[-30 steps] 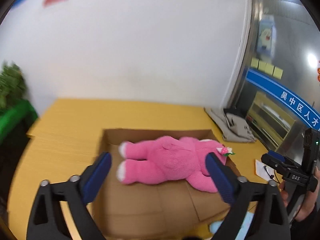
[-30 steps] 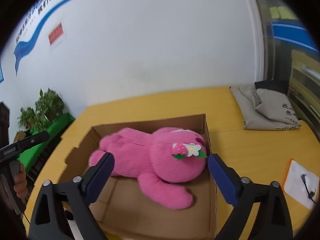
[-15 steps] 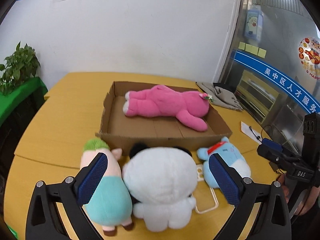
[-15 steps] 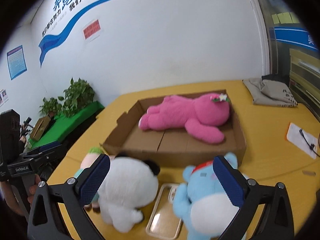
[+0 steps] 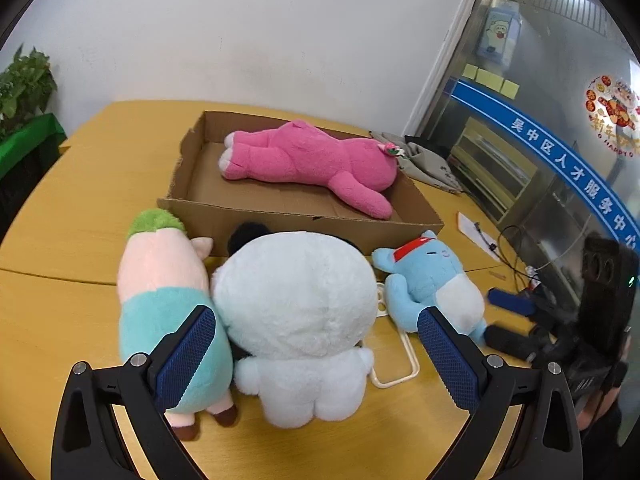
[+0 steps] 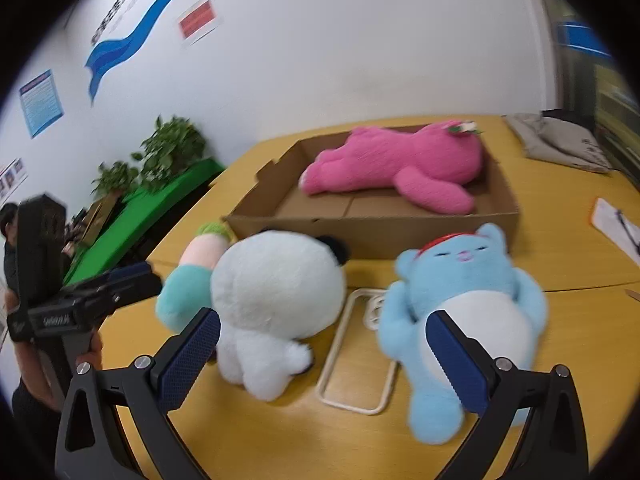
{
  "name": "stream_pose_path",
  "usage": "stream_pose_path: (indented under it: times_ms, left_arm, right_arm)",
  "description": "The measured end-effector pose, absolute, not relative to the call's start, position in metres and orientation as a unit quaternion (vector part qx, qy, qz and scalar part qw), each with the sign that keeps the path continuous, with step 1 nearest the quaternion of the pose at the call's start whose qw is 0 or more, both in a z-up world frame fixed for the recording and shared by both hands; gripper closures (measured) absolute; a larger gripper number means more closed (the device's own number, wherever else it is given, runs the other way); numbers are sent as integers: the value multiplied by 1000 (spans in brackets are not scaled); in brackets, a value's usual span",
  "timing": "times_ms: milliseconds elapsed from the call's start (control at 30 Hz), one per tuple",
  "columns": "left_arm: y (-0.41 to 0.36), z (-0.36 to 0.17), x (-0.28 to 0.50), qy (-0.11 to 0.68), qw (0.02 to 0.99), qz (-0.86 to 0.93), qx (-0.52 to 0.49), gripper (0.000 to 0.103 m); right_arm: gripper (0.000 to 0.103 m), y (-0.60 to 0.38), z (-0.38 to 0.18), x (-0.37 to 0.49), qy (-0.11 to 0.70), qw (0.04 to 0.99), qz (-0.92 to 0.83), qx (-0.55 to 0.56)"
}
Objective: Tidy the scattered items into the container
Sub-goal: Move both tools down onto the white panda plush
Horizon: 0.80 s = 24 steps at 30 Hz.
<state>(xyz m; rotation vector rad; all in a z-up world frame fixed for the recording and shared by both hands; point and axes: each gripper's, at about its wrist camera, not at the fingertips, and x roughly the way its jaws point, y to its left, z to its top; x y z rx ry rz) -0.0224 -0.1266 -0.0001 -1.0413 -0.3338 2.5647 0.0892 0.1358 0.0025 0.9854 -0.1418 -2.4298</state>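
White panda toy (image 5: pixel 296 304) sits on the desk (image 5: pixel 80 208) at lower centre of my left view, square between the spread, empty fingers of my left claw (image 5: pixel 316 356), just before the cardboard box (image 5: pixel 304 224). My right claw (image 6: pixel 320 360), also released, frames the blue toy (image 6: pixel 472 320) at lower right.

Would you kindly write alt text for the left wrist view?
The open left gripper hovers over a white plush on a yellow table, between a pink-and-teal plush and a blue plush. Behind them, a cardboard box holds a pink plush.
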Motion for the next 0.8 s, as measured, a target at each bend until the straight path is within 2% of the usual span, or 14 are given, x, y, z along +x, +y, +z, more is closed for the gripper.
stream_pose_path:
  times_ms: [433,800]
  left_arm:
    - [-121,-31,-96,-119,231,867,-425,1]
    - [-117,-53,-110,-110,233,855,-451,1]
  right_arm:
    - [0,89,-50,50,-92,290,-850,430]
    - [0,64,-65,29,-68,295,-841,449]
